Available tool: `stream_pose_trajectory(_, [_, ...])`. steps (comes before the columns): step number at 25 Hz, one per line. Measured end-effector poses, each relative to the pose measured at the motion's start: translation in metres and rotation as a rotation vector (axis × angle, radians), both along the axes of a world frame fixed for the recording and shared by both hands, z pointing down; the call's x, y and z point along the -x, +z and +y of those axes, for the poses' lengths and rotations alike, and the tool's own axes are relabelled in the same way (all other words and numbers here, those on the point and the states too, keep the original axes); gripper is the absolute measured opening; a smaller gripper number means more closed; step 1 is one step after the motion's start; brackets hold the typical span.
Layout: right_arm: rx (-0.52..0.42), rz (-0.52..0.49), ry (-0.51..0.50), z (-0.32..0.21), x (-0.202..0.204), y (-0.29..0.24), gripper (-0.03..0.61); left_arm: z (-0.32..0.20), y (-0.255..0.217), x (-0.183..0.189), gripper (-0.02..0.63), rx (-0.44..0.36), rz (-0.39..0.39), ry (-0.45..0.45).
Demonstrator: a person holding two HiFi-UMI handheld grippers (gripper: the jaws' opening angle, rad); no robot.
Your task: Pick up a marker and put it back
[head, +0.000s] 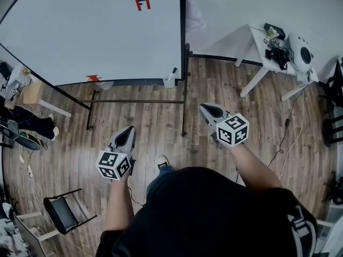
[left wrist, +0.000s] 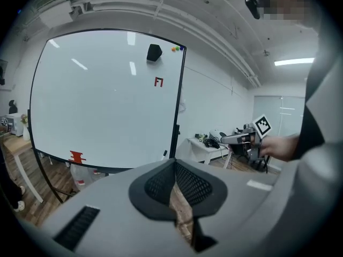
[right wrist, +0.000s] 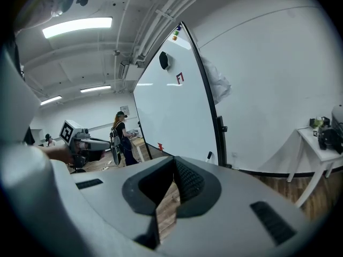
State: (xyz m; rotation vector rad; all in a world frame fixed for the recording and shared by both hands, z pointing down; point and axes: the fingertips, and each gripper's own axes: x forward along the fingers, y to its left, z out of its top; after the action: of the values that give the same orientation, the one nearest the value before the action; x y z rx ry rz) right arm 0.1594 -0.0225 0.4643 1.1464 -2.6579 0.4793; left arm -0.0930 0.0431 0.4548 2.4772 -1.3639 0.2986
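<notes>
Marker [head: 172, 73] was seen at the whiteboard [head: 96, 31] corner; left hand-held gripper [head: 129, 129] and right hand-held gripper [head: 205, 107] were held forward, jaws together, empty.

The whiteboard [head: 96, 31] is white with a black frame and two red marks [head: 142, 4]. Below it, the floor [head: 161, 127] is brown wood-grain. The grey left tool [head: 128, 129] and right tool [head: 204, 107] carry black-and-white square-patterned cubes. Right of the whiteboard, the counter [head: 256, 40] is white.
</notes>
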Motion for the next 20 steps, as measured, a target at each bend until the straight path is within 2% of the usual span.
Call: stream_pose_trajectory(20, [0.006, 0.045, 0.096, -0.041, 0.058, -0.007, -0.003, -0.065, 0.004, 0.063, 0.014, 0.001, 0.041, 0.102])
